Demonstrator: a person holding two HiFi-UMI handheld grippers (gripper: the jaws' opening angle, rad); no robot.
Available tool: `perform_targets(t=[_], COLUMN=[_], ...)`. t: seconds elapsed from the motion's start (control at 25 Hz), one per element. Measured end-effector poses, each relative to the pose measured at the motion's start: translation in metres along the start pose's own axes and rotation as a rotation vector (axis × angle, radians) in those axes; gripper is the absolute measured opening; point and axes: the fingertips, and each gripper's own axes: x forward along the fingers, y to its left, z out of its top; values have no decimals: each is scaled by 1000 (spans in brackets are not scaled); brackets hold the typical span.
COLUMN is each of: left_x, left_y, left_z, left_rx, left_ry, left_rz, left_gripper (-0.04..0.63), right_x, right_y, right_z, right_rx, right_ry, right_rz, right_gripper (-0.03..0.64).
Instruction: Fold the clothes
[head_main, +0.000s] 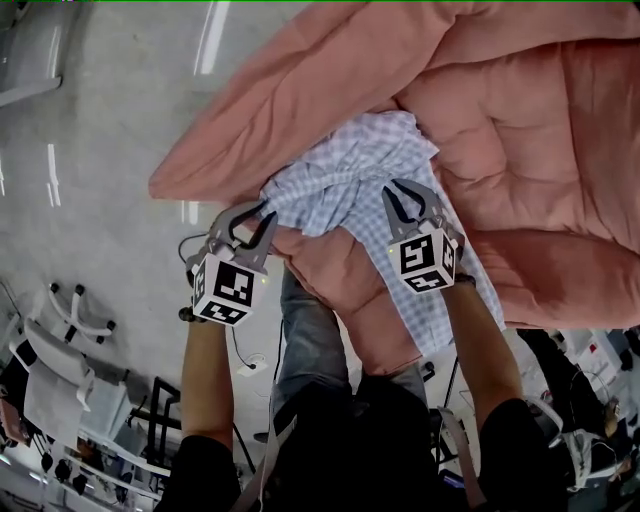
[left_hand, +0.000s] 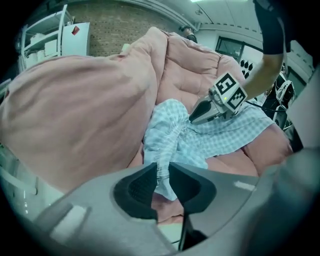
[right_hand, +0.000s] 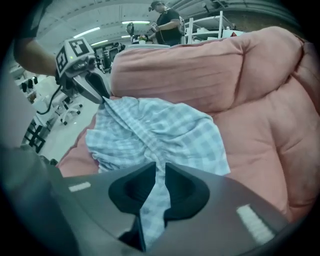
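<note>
Right now the checked garment (head_main: 345, 175) is lying bunched on a big pink quilted cushion (head_main: 540, 130). The left tool (head_main: 266, 212) is pinching a gathered edge of the cloth between its pads. The right tool (head_main: 394, 187) is gripping another fold of it, off to the other side. Beyond the cushion, the grey floor (head_main: 90, 120) is showing.
</note>
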Motion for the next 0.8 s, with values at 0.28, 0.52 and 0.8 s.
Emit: perform_targets(t=[0.28,0.52,0.8], left_x=[-12,-8,-5], left_y=[10,17,14], left_z=[10,2,-3], left_rx=[25,48,95], left_ry=[-32,-24,11], left_rz=[12,14,18], left_gripper=[83,84,83], right_x=[21,44,51], right_y=[-4,-5,-16], right_z=[-2,8,18], right_rx=[166,319,395], right_ry=[54,47,22], right_rz=[20,63,46], right_gripper=[135,213,182])
